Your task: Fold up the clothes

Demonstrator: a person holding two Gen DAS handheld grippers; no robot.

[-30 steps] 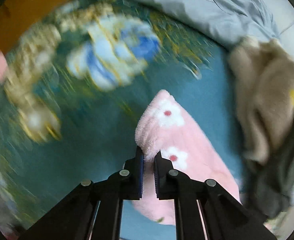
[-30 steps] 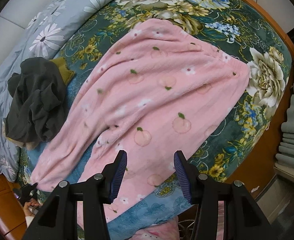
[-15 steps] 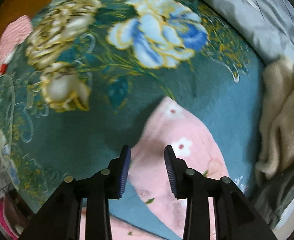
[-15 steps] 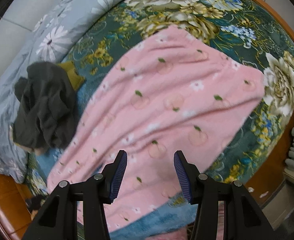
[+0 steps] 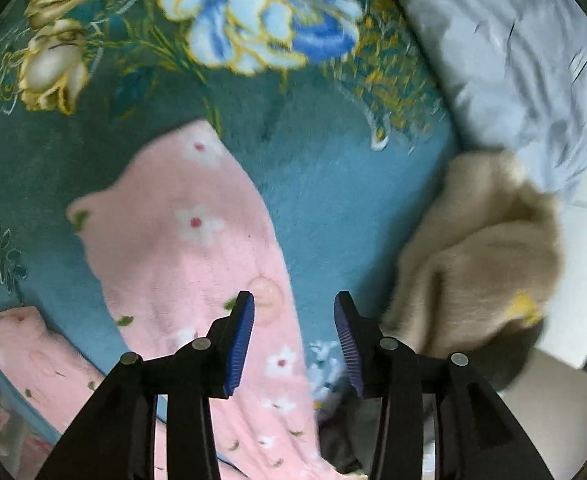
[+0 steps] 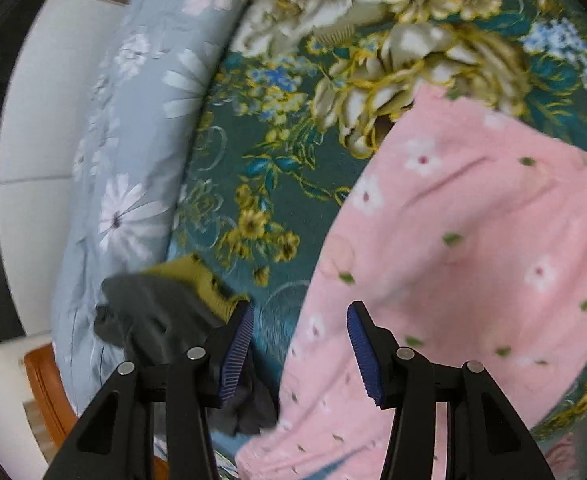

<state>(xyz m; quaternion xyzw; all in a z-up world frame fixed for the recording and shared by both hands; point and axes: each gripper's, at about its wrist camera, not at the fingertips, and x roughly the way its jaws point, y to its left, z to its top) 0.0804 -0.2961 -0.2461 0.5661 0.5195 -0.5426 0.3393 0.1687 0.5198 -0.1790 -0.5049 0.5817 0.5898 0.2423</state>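
Left gripper (image 5: 293, 336) spread, holding nothing, above pink pants (image 5: 197, 248) leg end, which lies flat on floral blanket (image 5: 333, 208). Right gripper (image 6: 299, 344) also spread, over the pants' edge. Risk: pinching blanket with the fleece (both plush), dragging it. Beige garment (image 5: 477, 264) and dark garment (image 6: 161, 316) sit near, crowding the fold area.

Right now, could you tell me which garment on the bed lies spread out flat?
The pink fleece trousers; the dark grey garment and the beige one lie crumpled in heaps.
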